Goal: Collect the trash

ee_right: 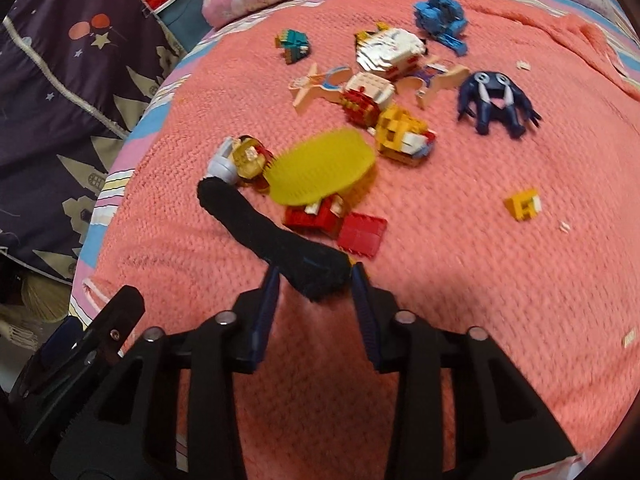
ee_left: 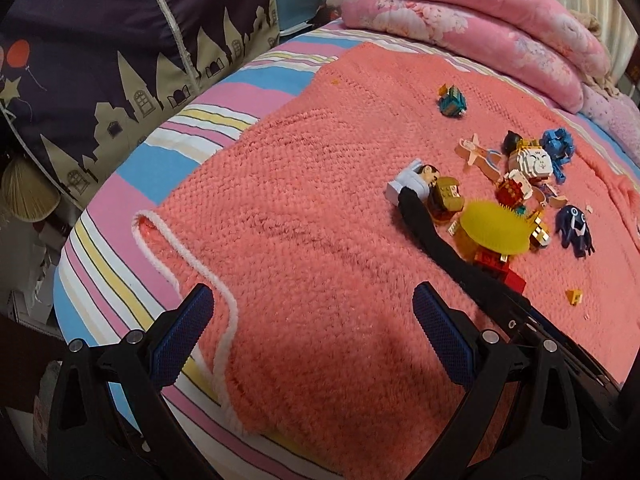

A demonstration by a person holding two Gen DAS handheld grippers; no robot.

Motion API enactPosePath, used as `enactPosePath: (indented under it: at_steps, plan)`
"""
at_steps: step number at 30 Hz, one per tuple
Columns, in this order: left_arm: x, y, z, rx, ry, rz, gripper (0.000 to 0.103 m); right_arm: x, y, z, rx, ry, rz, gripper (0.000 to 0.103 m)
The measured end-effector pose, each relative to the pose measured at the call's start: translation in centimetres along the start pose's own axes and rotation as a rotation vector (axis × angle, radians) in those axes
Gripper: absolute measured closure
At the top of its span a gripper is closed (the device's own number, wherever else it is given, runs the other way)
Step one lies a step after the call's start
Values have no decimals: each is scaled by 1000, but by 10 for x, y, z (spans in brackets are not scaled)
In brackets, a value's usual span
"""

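At the centre of the right wrist view, the right claw (ee_right: 316, 284) pinches a black sock (ee_right: 276, 228) beside scattered toys (ee_right: 384, 96) on the bed (ee_left: 132, 204). The left claw (ee_left: 312, 336) hangs spread and empty; collecting seems barely begun.

bare blanket (ee_left: 304, 200) left, toy clutter (ee_left: 520, 184) right

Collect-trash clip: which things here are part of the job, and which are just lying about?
In the job:
right gripper, closed on the black sock
left gripper, open
toy pile
yellow brush

Lying about:
coral blanket
pink quilts
striped sheet
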State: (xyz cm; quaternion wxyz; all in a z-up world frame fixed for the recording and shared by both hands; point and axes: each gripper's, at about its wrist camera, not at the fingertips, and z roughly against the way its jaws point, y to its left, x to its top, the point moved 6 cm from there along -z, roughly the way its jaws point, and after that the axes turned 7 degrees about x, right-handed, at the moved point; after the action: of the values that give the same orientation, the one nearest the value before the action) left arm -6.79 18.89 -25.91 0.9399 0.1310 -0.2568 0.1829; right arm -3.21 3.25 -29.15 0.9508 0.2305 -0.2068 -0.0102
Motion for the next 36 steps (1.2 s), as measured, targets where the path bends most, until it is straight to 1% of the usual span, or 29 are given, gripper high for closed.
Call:
enactPosePath:
  at_steps: [1, 3, 5, 8, 14, 20, 23, 29, 32, 36]
  plan:
    - [1, 0, 0, -3, 0, -1, 6, 2, 1, -1, 0, -1, 3, 73]
    - [3, -2, 1, -8, -6, -12, 6, 4, 3, -2, 3, -4, 9, 83]
    - [4, -4, 5, -15, -10, -21, 6, 6, 4, 0, 7, -7, 10, 90]
    - [6, -5, 8, -22, -12, -19, 6, 8, 6, 6, 11, -16, 18, 95]
    - [14, 0, 21, -34, -27, -20, 6, 12, 17, 21, 23, -42, 17, 97]
    - [35, 8, 41, -51, -56, -9, 6, 27, 36, 46, 35, -85, 36, 97]
    - [48, 8, 55, -66, -83, -12, 6, 38, 43, 61, 36, -114, 38, 97]
    - [80, -4, 93, -125, -153, -28, 6, 66, 47, 106, 18, -208, 29, 97]
    - [98, -20, 117, -169, -203, -51, 6, 83, 44, 135, -1, -274, 15, 97]
    - [119, -52, 155, -251, -276, -95, 6, 102, 32, 176, -38, -367, -11, 97]
